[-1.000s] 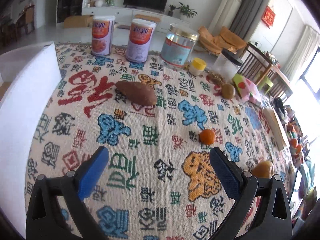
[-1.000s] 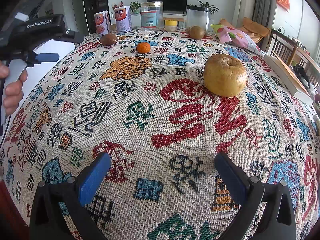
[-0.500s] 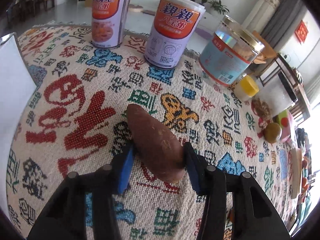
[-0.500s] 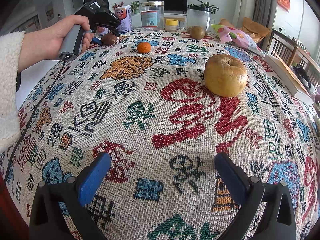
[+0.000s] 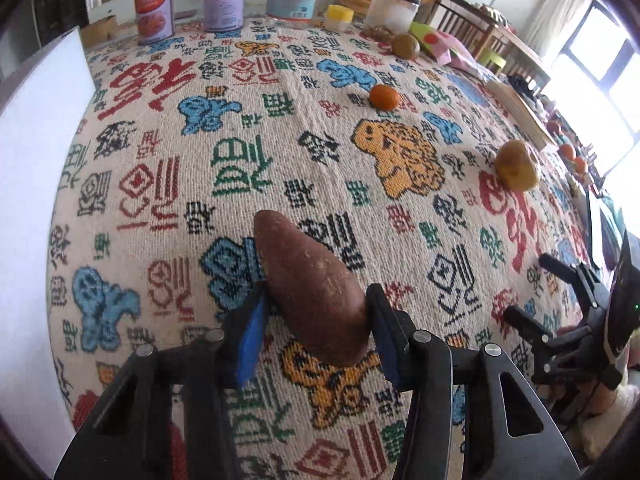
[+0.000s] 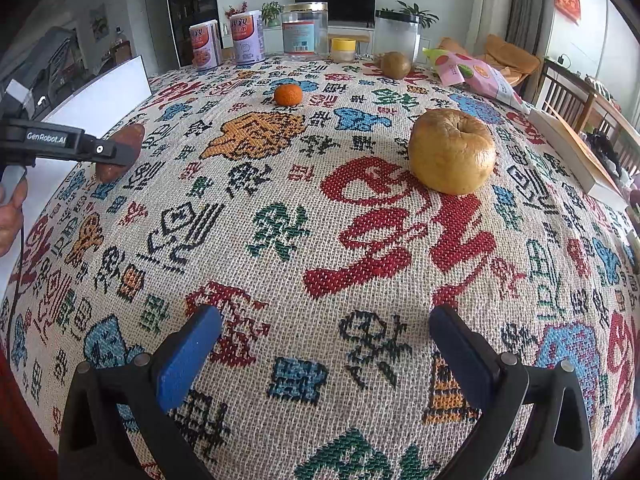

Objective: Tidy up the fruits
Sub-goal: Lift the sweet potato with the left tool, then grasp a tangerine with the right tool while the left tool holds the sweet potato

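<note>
The left gripper [image 5: 316, 320] has its jaws closed on the sweet potato [image 5: 312, 292], one blue pad pressed against each flank of the thick end. The tuber sticks forward out of the jaws, its narrow tip pointing away and tilted a little to the left. In the right wrist view the same sweet potato [image 6: 120, 152] shows at the far left, held at the gripper's tip over the near-left part of the bench [image 6: 320, 240]; whether it clears the woven cloth or touches it cannot be told.

The right gripper [image 6: 324, 356] has its jaws spread wide with nothing between them, hanging over the near edge of the patterned cloth. Ahead of it and slightly right sits the yellow apple [image 6: 452, 152], well apart from the pads. Farther back lies the small orange [image 6: 288, 94], and beyond that, near the far side, a brown kiwi [image 6: 395, 65].

Along the back edge stand two cans [image 6: 226, 42], a clear jar [image 6: 304, 30], a small yellow-lidded pot [image 6: 343, 49] and a black-lidded jar [image 6: 396, 36]. A snack bag [image 6: 472, 74] lies to the right of the kiwi, and a white board [image 5: 36, 160] stands at the bench's left side.
</note>
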Tool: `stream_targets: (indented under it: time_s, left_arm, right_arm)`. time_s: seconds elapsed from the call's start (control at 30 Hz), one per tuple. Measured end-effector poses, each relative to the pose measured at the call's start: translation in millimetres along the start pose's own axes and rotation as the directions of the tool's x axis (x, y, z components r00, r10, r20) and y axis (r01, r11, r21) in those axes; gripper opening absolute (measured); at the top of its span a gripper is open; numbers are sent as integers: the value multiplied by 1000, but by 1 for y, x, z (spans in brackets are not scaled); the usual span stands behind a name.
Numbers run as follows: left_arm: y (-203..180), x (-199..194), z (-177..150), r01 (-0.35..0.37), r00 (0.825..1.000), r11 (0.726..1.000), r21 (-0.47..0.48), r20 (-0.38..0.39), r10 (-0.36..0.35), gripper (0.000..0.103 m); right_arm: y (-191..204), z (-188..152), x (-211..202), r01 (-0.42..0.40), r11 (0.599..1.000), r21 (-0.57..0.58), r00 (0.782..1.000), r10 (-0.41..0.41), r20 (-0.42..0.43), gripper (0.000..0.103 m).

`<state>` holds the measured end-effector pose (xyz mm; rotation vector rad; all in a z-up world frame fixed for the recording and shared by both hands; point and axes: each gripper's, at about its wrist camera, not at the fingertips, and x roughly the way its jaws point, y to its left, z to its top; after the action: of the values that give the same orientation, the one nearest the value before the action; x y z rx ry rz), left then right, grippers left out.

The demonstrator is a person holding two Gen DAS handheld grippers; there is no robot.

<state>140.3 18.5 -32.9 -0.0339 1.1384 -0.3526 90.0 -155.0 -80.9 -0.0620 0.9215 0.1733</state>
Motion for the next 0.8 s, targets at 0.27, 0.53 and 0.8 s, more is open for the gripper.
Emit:
stream_targets:
  time_s: [0.27,0.53,0.8]
  left_arm:
    - [9,-7,-25,-77,988,985,-154,118,96,87]
    - [22,-8,-33,-150,971,965,-213,152,185,87]
    - [19,2,-47,-286,935,951,-117,183,304,99]
  right_arm:
    - [0,0,0,0,1000,0,1000,0,0,103]
    - [0,0,0,-1,1000,0,1000,1,0,103]
    - [0,0,0,0,1000,0,1000,0,0,103]
